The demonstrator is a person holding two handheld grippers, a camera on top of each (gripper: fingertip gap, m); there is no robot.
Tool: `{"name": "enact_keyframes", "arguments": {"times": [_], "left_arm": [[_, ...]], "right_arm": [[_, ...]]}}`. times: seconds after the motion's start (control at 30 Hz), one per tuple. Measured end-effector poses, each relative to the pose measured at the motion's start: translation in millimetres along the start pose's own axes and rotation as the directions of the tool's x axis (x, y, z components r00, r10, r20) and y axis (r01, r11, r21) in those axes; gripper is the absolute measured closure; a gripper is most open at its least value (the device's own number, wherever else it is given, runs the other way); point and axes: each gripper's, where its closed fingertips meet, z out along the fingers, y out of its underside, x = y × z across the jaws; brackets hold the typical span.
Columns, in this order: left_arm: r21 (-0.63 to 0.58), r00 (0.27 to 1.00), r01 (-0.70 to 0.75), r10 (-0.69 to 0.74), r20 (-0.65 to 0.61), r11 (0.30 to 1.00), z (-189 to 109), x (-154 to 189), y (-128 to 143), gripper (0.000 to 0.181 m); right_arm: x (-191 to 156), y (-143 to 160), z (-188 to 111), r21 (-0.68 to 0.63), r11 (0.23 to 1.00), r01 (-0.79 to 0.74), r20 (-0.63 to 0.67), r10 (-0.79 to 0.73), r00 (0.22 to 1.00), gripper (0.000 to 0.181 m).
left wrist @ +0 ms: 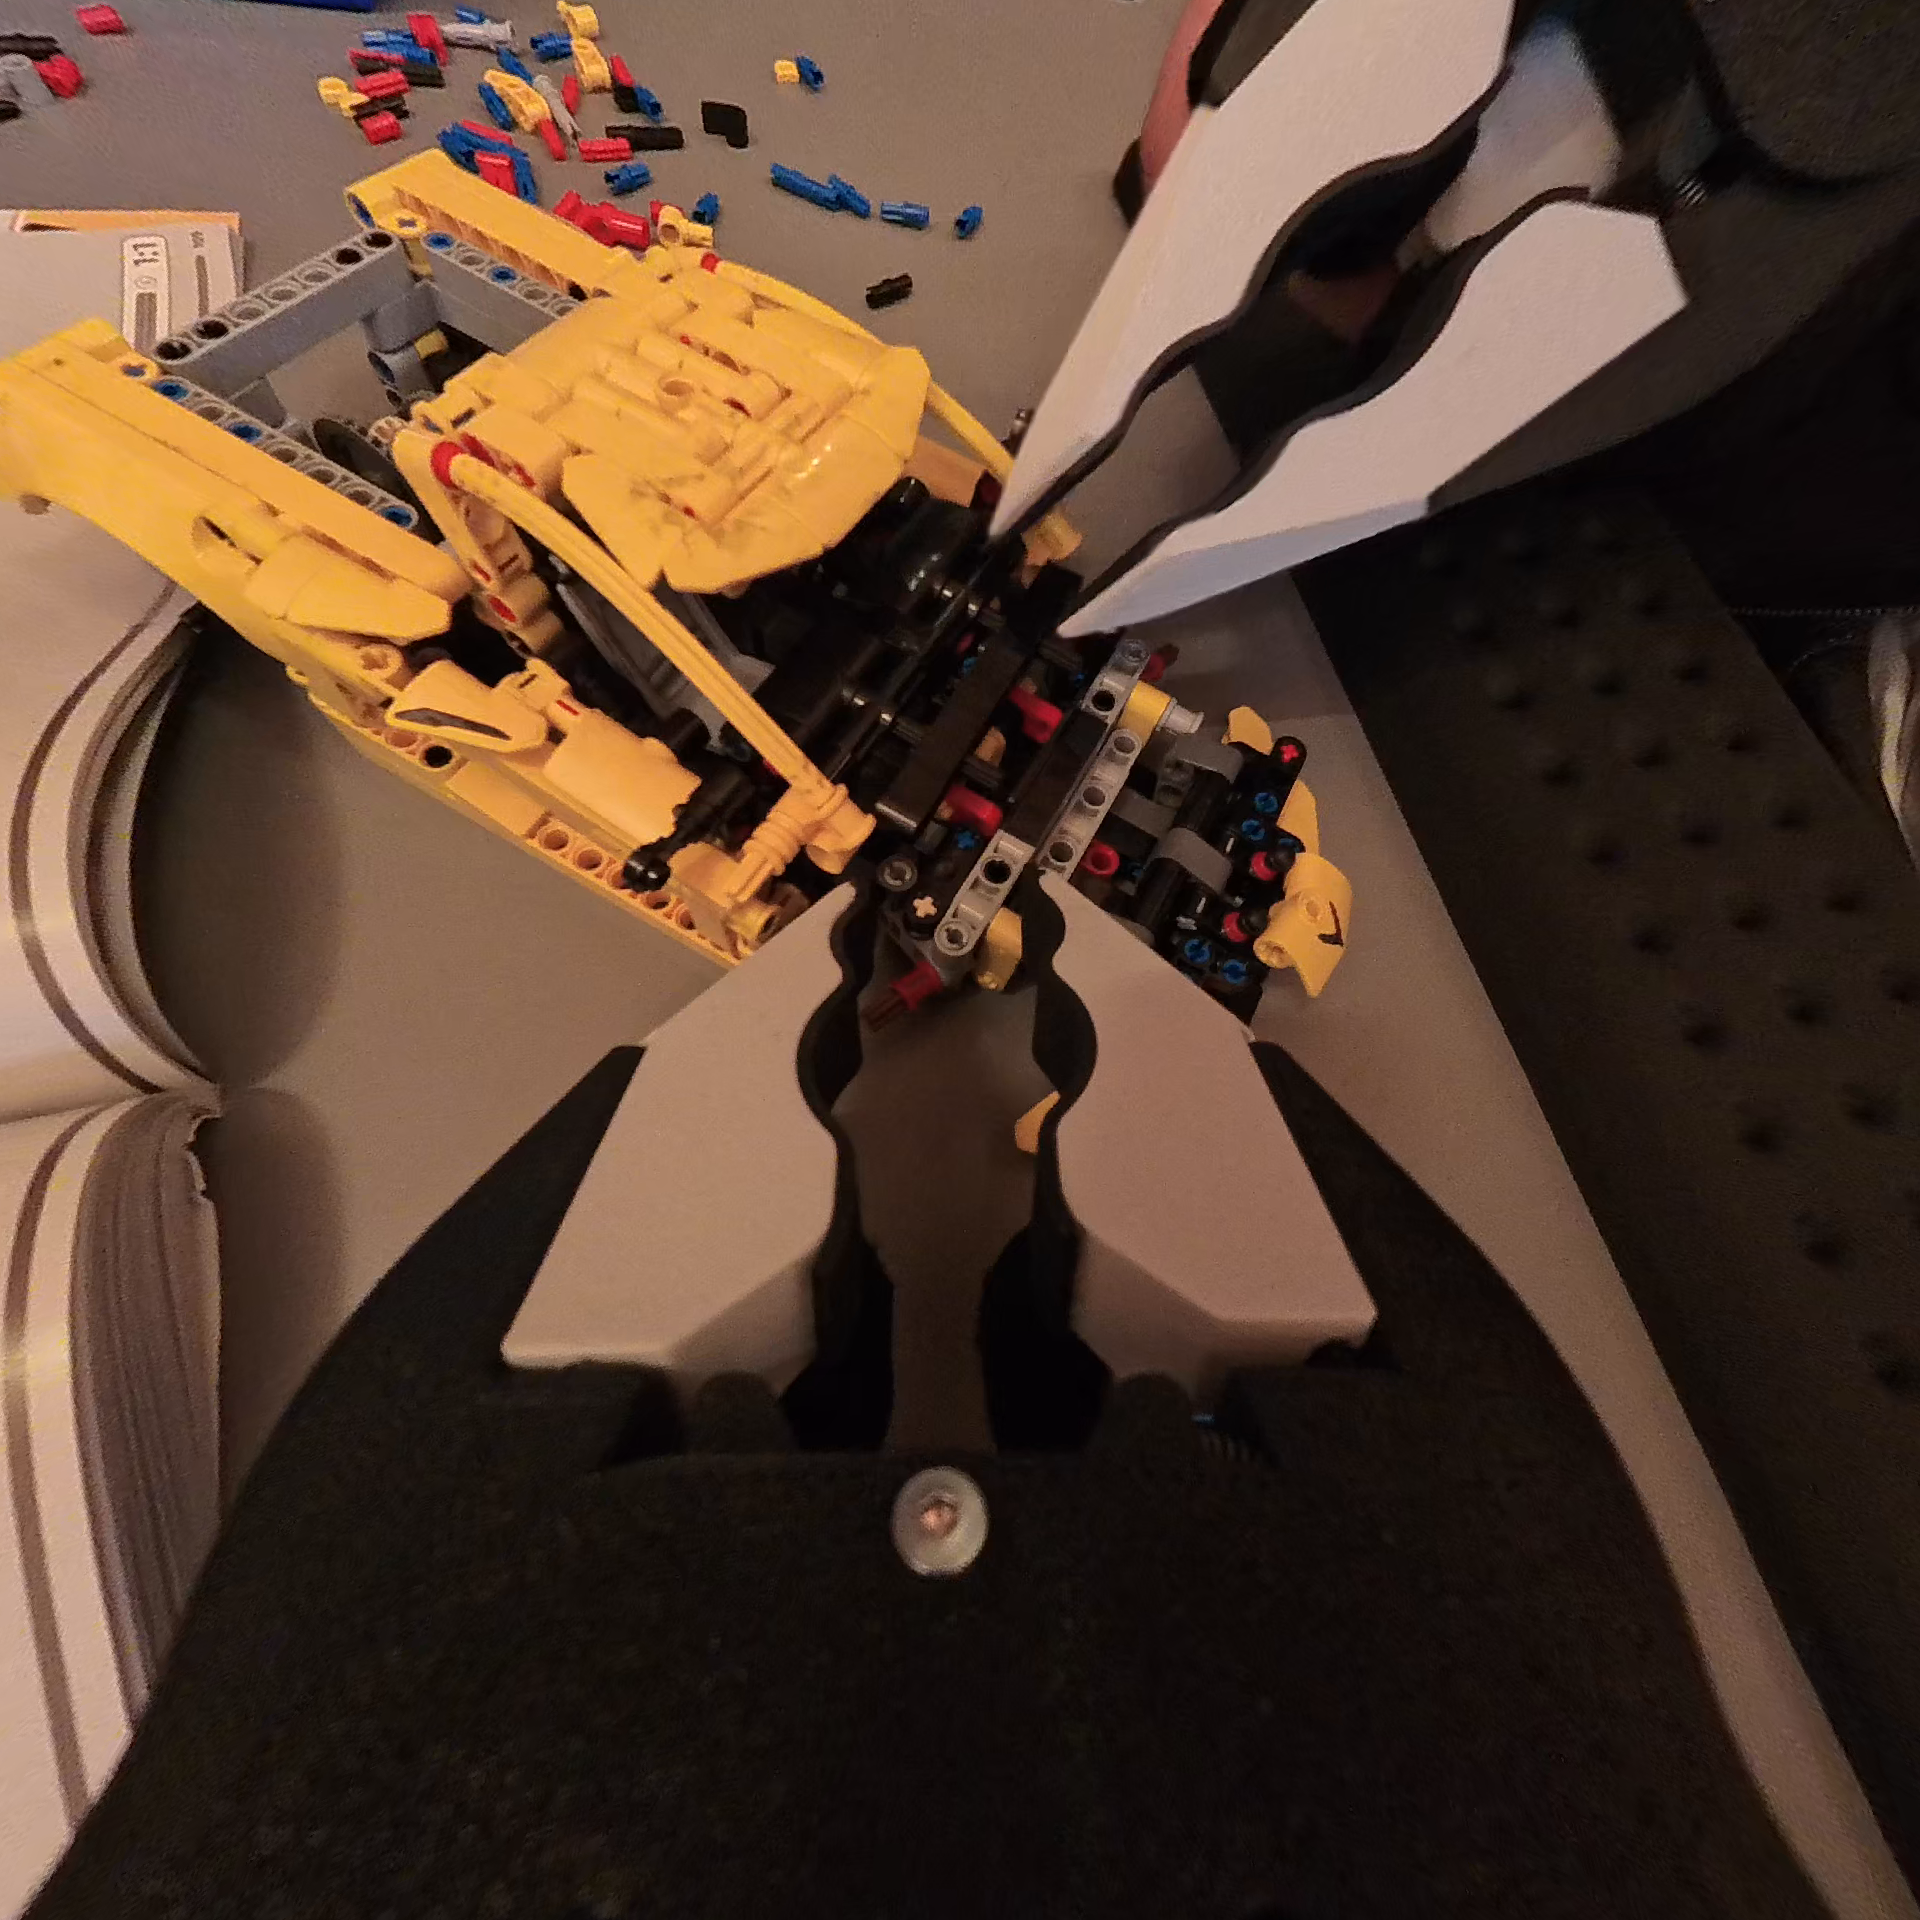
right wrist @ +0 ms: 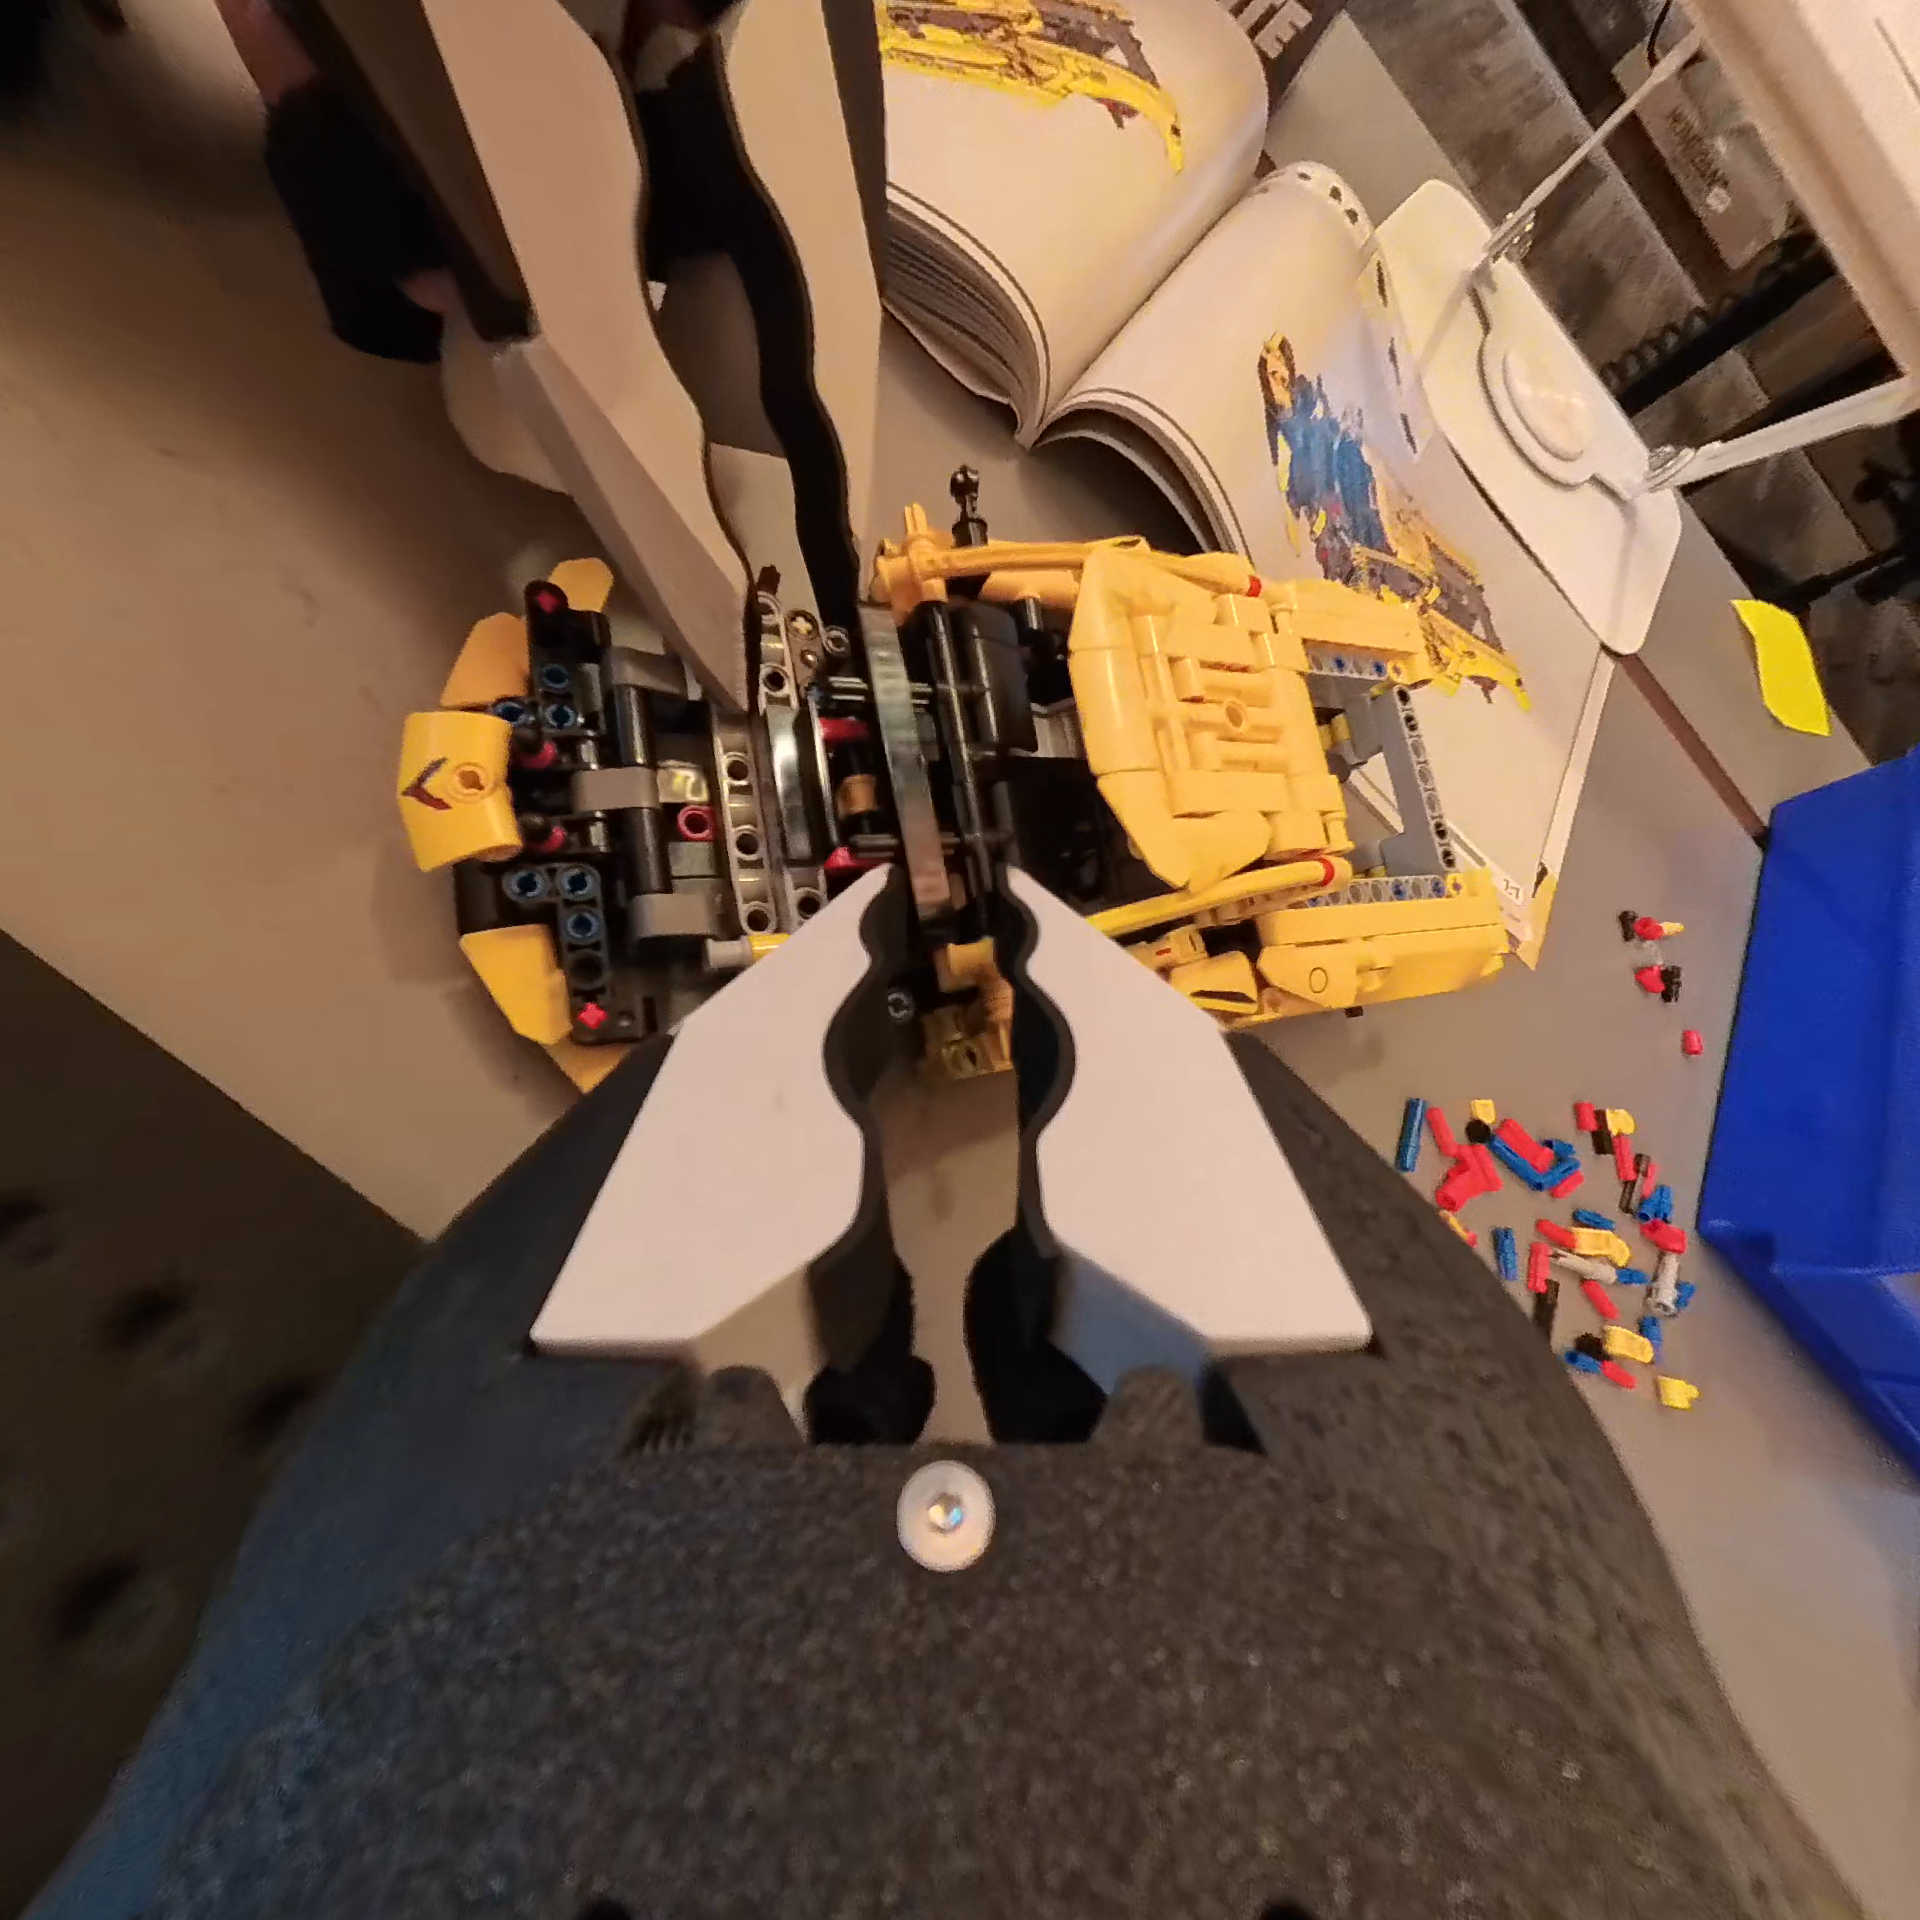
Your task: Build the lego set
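A grey table (right wrist: 260, 665) holds a partly built yellow and black lego car (right wrist: 1195, 748) lying between two grippers. The left gripper (left wrist: 951, 894), jaws slightly apart, brackets the car's grey and black frame at twelve o'clock, and the right gripper (right wrist: 951, 883) is clamped on a black beam (right wrist: 914, 769) at its twelve o'clock. An open instruction book (right wrist: 1143, 343) lies beyond the car, loose small pieces (right wrist: 1558, 1216) at four o'clock in the right wrist view, beside a blue bin (right wrist: 1829, 1039) whose contents are hidden.

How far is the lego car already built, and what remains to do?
Done: the yellow car has its bodywork. In hand: the left tool and right tool both close on its black middle section. Left: exposed frame at both ends, and loose pieces still on the table.
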Motion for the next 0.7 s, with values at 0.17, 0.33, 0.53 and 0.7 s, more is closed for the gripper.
{"name": "enact_keyframes", "arguments": {"times": [0.17,0.33,0.53,0.7], "left_arm": [[-0.001,1.0,0.0,0.0,-0.005,1.0,0,1,0,0.153],[-0.001,1.0,-0.002,0.002,-0.008,1.0,0,2,0,0.153],[-0.002,1.0,-0.001,0.001,-0.017,1.0,1,3,0,0.153],[-0.002,1.0,0.001,-0.001,-0.019,1.0,1,3,0,0.153]], "right_arm": [[-10,-27,-4,0.062,0.998,0.023,0.013,-0.023,1.0,0.173],[-13,-19,12,0.009,0.998,0.06,0.001,-0.06,0.998,0.181],[3,-14,15,-0.036,0.993,0.117,-0.094,-0.12,0.988,0.181],[-17,-20,7,0.002,0.996,0.087,-0.004,-0.087,0.996,0.181]]}}
